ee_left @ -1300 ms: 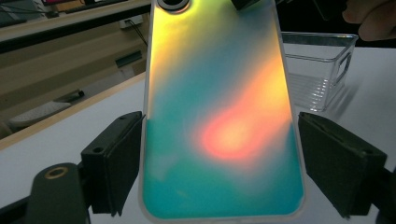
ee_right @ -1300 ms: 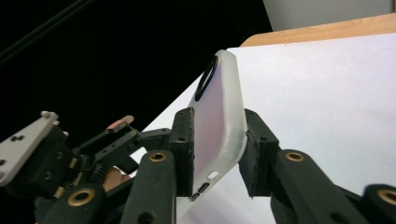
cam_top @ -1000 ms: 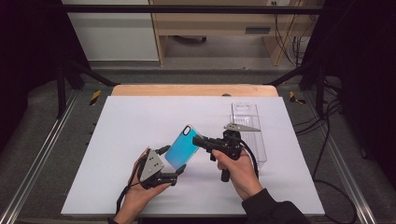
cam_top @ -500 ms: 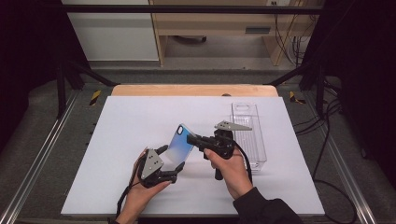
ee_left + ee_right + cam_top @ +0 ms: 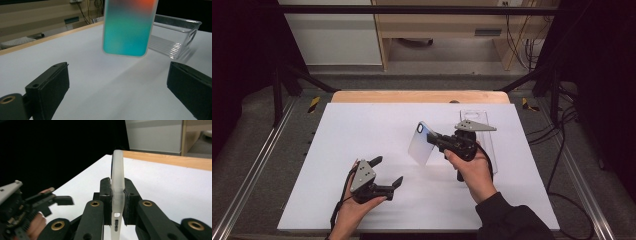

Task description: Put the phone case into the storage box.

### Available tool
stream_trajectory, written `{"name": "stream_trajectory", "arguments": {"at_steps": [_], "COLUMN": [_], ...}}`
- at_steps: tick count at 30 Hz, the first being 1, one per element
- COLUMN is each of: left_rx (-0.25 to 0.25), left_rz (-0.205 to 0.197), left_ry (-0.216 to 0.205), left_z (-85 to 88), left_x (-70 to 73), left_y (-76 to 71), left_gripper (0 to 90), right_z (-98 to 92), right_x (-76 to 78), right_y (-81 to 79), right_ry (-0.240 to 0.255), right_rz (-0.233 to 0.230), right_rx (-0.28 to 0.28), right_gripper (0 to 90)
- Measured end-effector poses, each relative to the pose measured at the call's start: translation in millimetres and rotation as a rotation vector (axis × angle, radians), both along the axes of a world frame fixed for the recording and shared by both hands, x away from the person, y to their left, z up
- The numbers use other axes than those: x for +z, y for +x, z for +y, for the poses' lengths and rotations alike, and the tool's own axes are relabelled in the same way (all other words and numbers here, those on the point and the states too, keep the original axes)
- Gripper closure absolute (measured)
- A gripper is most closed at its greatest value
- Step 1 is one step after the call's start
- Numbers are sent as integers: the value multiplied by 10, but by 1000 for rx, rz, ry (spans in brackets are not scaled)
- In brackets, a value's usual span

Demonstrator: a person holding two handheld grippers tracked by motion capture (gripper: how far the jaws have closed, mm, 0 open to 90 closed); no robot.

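A phone case [image 5: 421, 145] with a teal-to-orange back hangs in the air above the white table [image 5: 362, 130]. My right gripper [image 5: 435, 139] is shut on its edge. In the right gripper view the case [image 5: 117, 167] stands edge-on, clamped between the two pads of that gripper [image 5: 117, 195]. My left gripper [image 5: 387, 171] rests low at the front left, apart from the case. Its jaws have just been opening and nothing is between them. In the left gripper view the case [image 5: 128, 27] floats ahead of and above the left gripper [image 5: 120, 85], whose jaws stand wide.
A clear plastic tray [image 5: 488, 145] lies on the table behind the right hand and also appears in the left gripper view [image 5: 175, 37]. The table's wooden far edge [image 5: 419, 96] meets a dark metal frame. My left gripper [image 5: 50, 200] also appears in the right gripper view.
The left gripper has let go of the phone case and its jaws have spread. The right gripper has carried the case up and to the right, away from the left gripper.
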State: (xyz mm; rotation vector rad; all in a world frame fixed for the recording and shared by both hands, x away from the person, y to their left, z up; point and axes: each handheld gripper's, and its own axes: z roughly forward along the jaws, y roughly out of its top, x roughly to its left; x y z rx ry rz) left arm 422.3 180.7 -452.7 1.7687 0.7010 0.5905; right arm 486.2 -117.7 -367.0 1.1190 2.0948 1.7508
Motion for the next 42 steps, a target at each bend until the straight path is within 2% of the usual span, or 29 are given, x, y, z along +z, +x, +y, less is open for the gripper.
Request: {"name": "stream_trajectory", "arguments": {"at_steps": [6,10,17,23,27,31,37,42], "left_rx": [48,99,187,237,268,279,273,293], "left_rz": [-7,-14,-21,-39,-25,-45,-47,-47], "left_ry": [-41,-79,-116,-141,-150,-155,-141,-138], "left_z": [264,475,803,1037,1145,1214,1217,1220], "left_x": [27,32,16,12,-18,-6,-29,-51], "left_y": [-54,-84,-99,-144,-215,-287,-225,-195], "left_gripper": [35,34,34,31,31,31,31,10], "right_z": [-85,-143,-256,-359,-415,-481,-616,-762], "right_x": [62,111,198,293,358,441,525,610], "right_y": [40,78,158,238,265,279,302,321], "right_ry": [-26,-43,-74,-101,-99,-97,-95,-89], "right_rz": [-29,-53,-87,-102,-117,-139,-172,-205], "right_rx": [-1,2,7,-1,-5,-17,-45,-79], "right_gripper": [810,810,810,810,810,810,810,810]}}
